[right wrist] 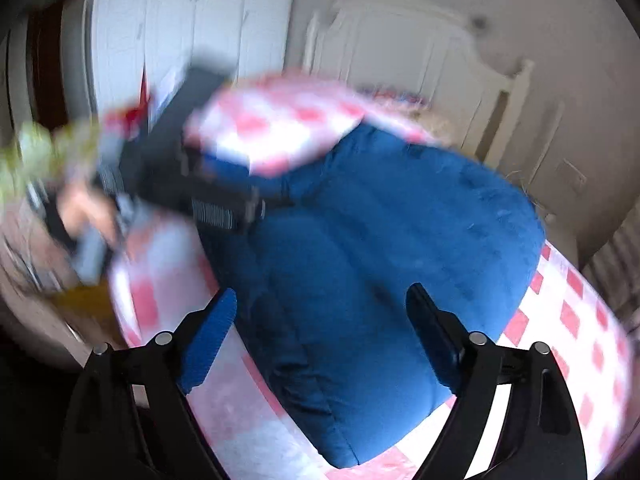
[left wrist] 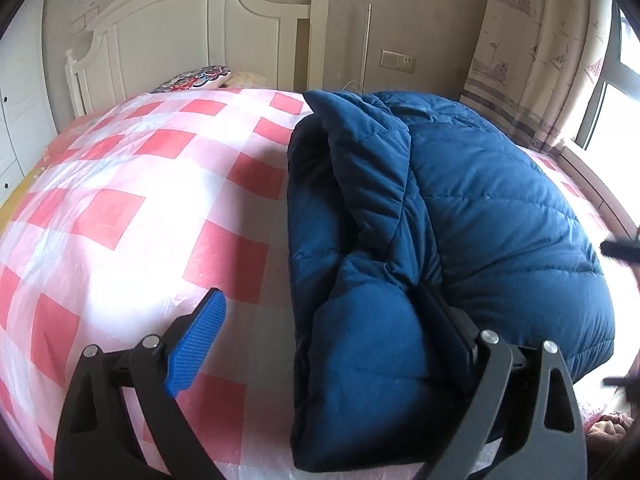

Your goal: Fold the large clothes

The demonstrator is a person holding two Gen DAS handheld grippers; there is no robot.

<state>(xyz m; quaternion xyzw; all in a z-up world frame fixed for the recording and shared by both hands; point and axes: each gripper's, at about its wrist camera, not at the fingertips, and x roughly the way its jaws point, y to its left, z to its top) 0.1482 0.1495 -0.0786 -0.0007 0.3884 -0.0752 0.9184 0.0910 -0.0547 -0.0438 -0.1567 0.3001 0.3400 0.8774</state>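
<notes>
A large blue puffer jacket [left wrist: 460, 216] lies folded on a bed with a pink and white checked cover [left wrist: 120, 208]. My left gripper [left wrist: 324, 320] is open at the jacket's near left edge, with its right finger pressed into a fold and its left finger [left wrist: 196, 344] over the cover. My right gripper [right wrist: 320, 316] is open above the jacket [right wrist: 380, 240], holding nothing. The right wrist view is blurred by motion. The left gripper [right wrist: 224, 208] and the hand holding it show there at the jacket's far left side.
A white headboard [left wrist: 180, 36] and a patterned pillow [left wrist: 192, 80] are at the bed's far end. A curtain [left wrist: 532, 52] and window stand to the right. A white wardrobe [right wrist: 180, 20] stands beyond the bed in the right wrist view.
</notes>
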